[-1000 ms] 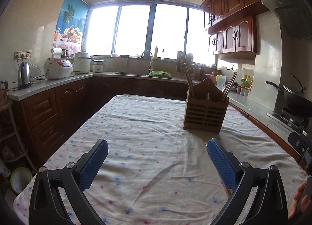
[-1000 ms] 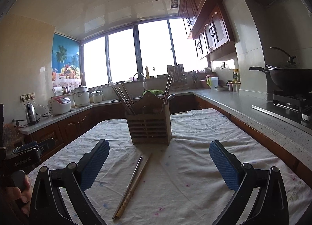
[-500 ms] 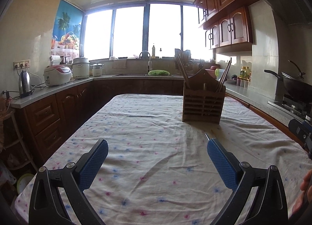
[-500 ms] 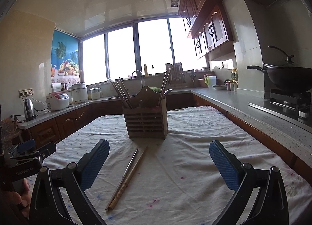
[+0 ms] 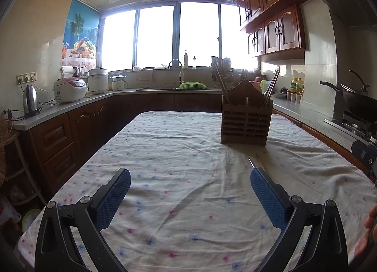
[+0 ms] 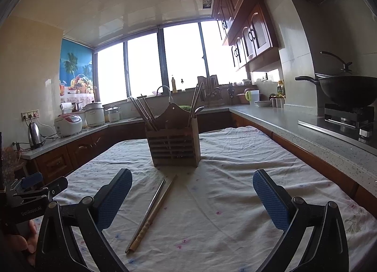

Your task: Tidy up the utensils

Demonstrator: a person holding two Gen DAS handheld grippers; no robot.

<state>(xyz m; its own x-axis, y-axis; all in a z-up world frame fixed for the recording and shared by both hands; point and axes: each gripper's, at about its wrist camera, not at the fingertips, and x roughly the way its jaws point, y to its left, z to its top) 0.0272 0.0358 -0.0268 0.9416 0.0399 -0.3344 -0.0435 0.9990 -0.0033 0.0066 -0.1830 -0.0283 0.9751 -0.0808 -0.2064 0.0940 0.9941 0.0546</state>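
A slatted wooden utensil holder (image 6: pixel 174 148) stands upright on the cloth-covered table (image 6: pixel 235 154), with chopsticks (image 6: pixel 143 113) and a spoon (image 6: pixel 199 110) sticking out. It also shows in the left wrist view (image 5: pixel 245 122). A metal chopstick (image 6: pixel 153 197) and a bamboo chopstick (image 6: pixel 155 212) lie side by side on the cloth in front of it, between the fingers of my open, empty right gripper (image 6: pixel 192 197). Their tips (image 5: pixel 253 164) show just beyond the right finger of my open, empty left gripper (image 5: pixel 189 195).
Counters run around the table: a kettle (image 5: pixel 30 101) and rice cookers (image 5: pixel 69 89) on the left, a sink (image 5: pixel 174 87) at the back, a wok on a stove (image 6: pixel 348 92) at the right. The left gripper's body (image 6: pixel 28 191) shows at the right view's left edge.
Both grippers have drawn back and tilted so the holder and chopsticks sit a little farther off. The chopstick tips have come into the left view. Both grippers stay open.
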